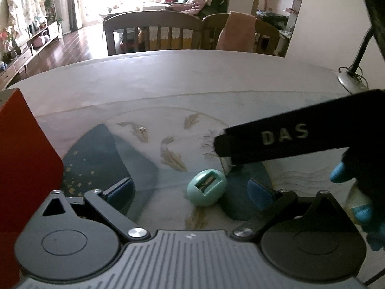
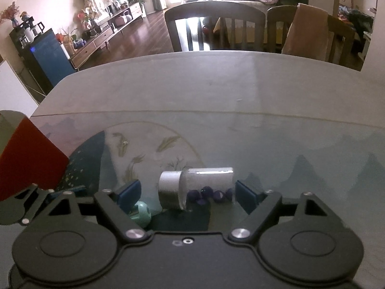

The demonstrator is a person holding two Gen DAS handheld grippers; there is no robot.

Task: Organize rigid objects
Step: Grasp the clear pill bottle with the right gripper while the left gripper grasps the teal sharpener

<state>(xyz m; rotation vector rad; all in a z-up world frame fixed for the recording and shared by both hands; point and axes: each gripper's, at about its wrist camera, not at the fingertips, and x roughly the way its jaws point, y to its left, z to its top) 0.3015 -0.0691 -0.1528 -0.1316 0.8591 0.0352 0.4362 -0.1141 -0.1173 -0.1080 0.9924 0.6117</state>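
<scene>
A mint-green egg-shaped object [image 1: 206, 187] with a slot in its top lies on the patterned mat between the fingers of my open left gripper [image 1: 190, 190]. It also shows in the right wrist view [image 2: 142, 214], low left, behind the left finger. A clear jar with a silver lid [image 2: 196, 186] lies on its side between the fingers of my open right gripper [image 2: 187, 191]; several dark purple beads [image 2: 209, 195] are inside it. Neither gripper touches its object. The right gripper's black body [image 1: 288, 134] crosses the left wrist view.
A red box [image 1: 26, 168] stands at the left edge of the mat; it also shows in the right wrist view [image 2: 28, 163]. A lamp base [image 1: 351, 82] sits at the table's far right. Chairs [image 2: 214, 24] stand beyond the far table edge.
</scene>
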